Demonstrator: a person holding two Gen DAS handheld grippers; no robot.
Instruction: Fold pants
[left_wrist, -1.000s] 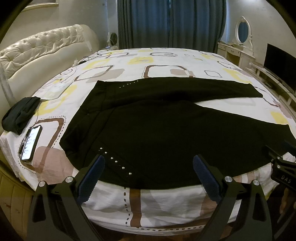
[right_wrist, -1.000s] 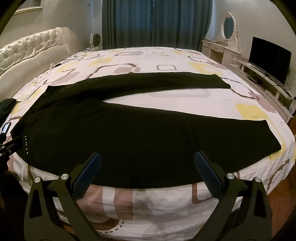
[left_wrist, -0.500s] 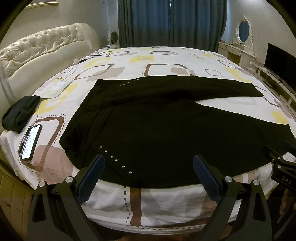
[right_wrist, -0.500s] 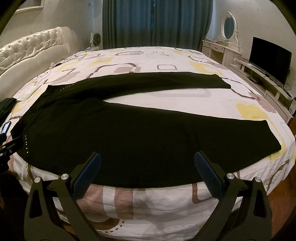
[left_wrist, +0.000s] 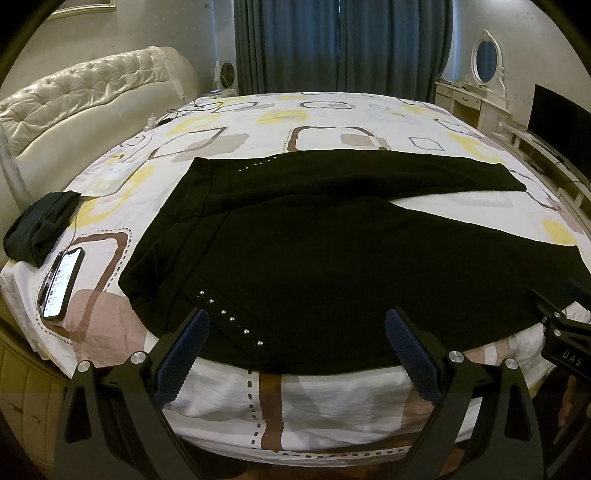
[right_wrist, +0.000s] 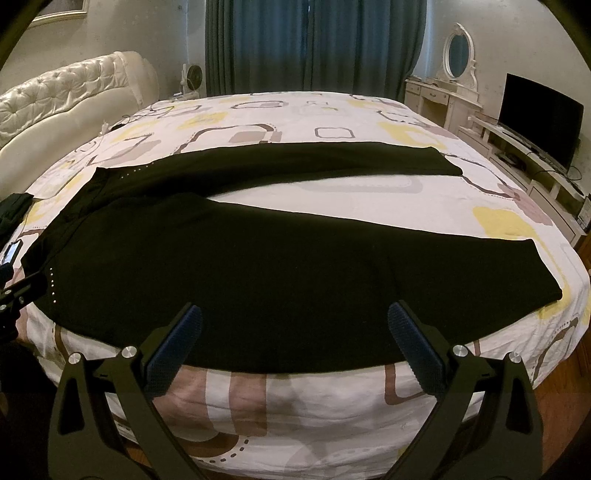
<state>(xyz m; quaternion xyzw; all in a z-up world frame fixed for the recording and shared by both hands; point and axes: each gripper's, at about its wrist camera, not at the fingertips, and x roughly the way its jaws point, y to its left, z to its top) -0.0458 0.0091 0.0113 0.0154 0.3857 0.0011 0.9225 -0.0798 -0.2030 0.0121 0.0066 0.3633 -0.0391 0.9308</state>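
Note:
Black pants (left_wrist: 332, 266) (right_wrist: 258, 266) lie spread flat on the bed, waistband to the left, both legs running right and splayed apart. Small silver studs mark the near and far hip. My left gripper (left_wrist: 297, 325) hovers open just off the bed's near edge, in front of the near hip. Further right, my right gripper (right_wrist: 295, 321) is open in front of the near leg's middle. Neither holds anything. The right gripper's body (left_wrist: 565, 339) shows at the left wrist view's right edge, the left gripper's body (right_wrist: 14, 295) at the right wrist view's left edge.
A lit phone (left_wrist: 61, 282) and a folded dark cloth (left_wrist: 40, 229) lie at the bed's left corner. The patterned sheet (left_wrist: 332, 398) hangs over the near edge. A tufted headboard (left_wrist: 85, 88) stands left, a dresser with mirror (right_wrist: 443, 92) and TV (right_wrist: 539, 114) right.
Both views have barely shifted; the left wrist view has drifted slightly. Nothing on the bed moved and both grippers stay open.

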